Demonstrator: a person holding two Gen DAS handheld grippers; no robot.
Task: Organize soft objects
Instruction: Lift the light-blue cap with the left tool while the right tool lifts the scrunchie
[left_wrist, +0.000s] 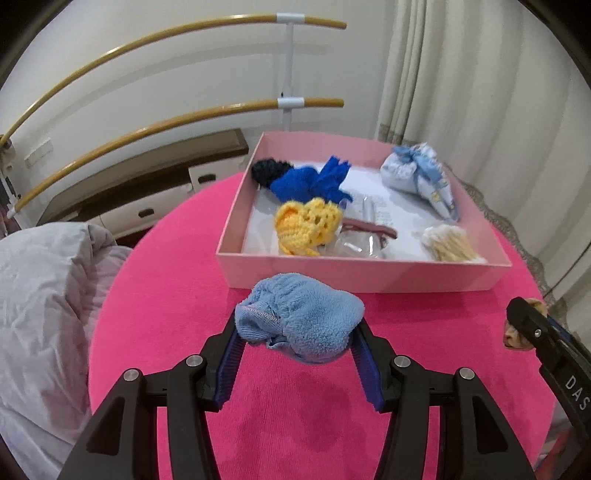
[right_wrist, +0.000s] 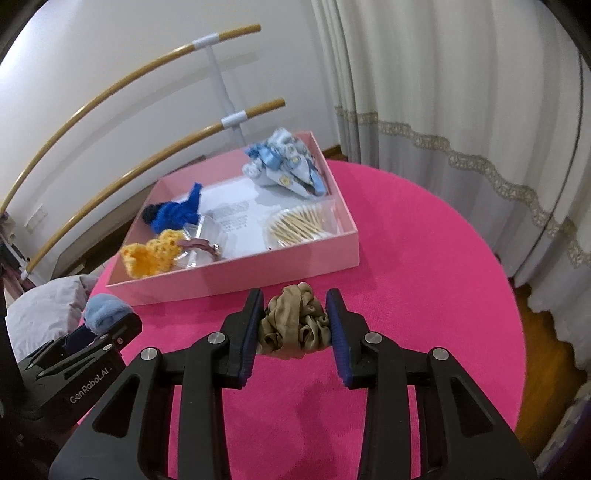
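My left gripper (left_wrist: 299, 328) is shut on a light blue fleece cloth (left_wrist: 306, 317) and holds it above the pink round table (left_wrist: 166, 295), just in front of the pink box (left_wrist: 369, 273). My right gripper (right_wrist: 295, 321) is shut on a tan satin scrunchie (right_wrist: 291, 325), also in front of the pink box (right_wrist: 258, 269). The box holds a blue knit item (left_wrist: 314, 181), a yellow crochet piece (left_wrist: 303, 225), a pale blue patterned pouch (left_wrist: 421, 173), cotton swabs (left_wrist: 450, 243) and clear packets (left_wrist: 365, 236). The blue cloth also shows in the right wrist view (right_wrist: 105, 312).
A grey duvet (left_wrist: 44, 295) lies left of the table. A ballet barre (left_wrist: 184, 114) and a low cabinet (left_wrist: 147, 184) stand at the wall behind. Curtains (right_wrist: 461, 110) hang at the right. The right gripper's body (left_wrist: 535, 332) shows at the left view's right edge.
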